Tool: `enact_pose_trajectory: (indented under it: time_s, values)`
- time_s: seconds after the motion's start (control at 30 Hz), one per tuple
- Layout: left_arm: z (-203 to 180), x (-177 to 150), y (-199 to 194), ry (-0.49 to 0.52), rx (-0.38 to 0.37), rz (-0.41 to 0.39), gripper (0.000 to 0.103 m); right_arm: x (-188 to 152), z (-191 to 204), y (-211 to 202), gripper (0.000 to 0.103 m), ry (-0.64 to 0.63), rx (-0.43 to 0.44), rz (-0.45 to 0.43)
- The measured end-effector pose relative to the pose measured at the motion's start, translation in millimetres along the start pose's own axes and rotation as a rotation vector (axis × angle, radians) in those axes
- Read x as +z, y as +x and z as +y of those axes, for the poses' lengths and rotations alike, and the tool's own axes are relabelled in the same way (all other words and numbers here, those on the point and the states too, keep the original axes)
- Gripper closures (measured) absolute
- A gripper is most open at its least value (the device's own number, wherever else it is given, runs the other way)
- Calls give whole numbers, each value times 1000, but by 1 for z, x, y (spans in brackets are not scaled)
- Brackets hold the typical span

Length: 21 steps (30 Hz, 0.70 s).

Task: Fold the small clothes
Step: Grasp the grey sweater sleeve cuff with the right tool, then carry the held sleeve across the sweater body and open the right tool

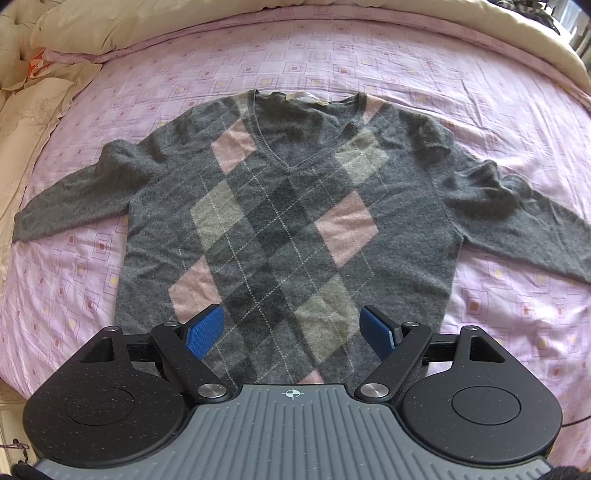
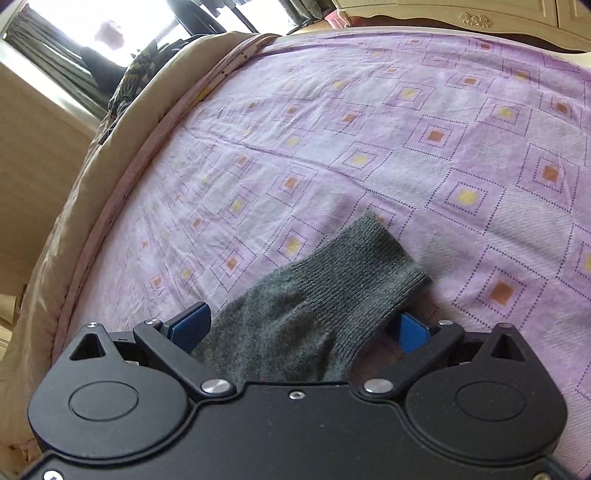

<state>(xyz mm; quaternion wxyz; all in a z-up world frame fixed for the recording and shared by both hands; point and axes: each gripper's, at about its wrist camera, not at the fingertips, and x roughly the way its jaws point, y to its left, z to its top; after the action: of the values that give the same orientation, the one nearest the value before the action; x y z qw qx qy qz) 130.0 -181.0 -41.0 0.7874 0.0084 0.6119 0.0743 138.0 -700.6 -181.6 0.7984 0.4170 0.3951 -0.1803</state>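
A grey V-neck sweater point(image 1: 288, 221) with pink, pale green and dark argyle diamonds lies flat, front up, on the bed, both sleeves spread out to the sides. My left gripper point(image 1: 291, 328) hovers over the hem at the sweater's near middle, its blue pads wide apart and holding nothing. In the right wrist view, a ribbed grey sleeve cuff point(image 2: 362, 266) lies on the sheet between the fingers of my right gripper point(image 2: 301, 328). That gripper's jaws stand wide apart on either side of the sleeve, and the cloth partly hides the right pad point(image 2: 412, 334).
The purple checked sheet point(image 1: 517, 314) covers the bed. Cream pillows point(image 1: 74, 29) are piled at the far left. A beige quilt edge point(image 2: 110, 166) runs along the bed's side, with a bright window point(image 2: 110, 29) and dark clothes point(image 2: 136, 74) beyond it.
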Motion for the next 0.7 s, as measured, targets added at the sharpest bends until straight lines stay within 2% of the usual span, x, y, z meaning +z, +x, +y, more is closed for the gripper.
enact_pose_trajectory:
  time_s: [0.03, 0.07, 0.1, 0.13, 0.2, 0.27, 0.5, 0.63, 0.7]
  values:
    - [0, -1, -1, 1, -4, -2, 23, 0, 0, -1, 9, -11, -5, -1]
    - [1, -2, -1, 2, -6, -5, 23, -1, -1, -3, 19, -19, -8, -3]
    - [1, -3, -2, 3, -6, -8, 23, 0, -2, -5, 33, -19, -13, -3]
    - [1, -4, -2, 5, -6, -9, 23, 2, -4, -7, 41, -17, -18, -5]
    - [2, -5, -3, 8, -11, -12, 23, 5, -11, -9, 75, 3, -6, 5]
    - [4, -7, -5, 9, -13, -20, 23, 7, -16, -11, 88, 18, 24, 24]
    - [16, -14, -14, 3, -19, -65, 26, 4, 6, -39, 91, -49, 60, -19]
    - [29, -19, -10, -11, -48, -82, 40, 1, 28, -60, 91, -113, 54, -45]
    - [38, -21, -5, -32, -83, -83, 42, -3, 45, -70, 91, -169, 46, -55]
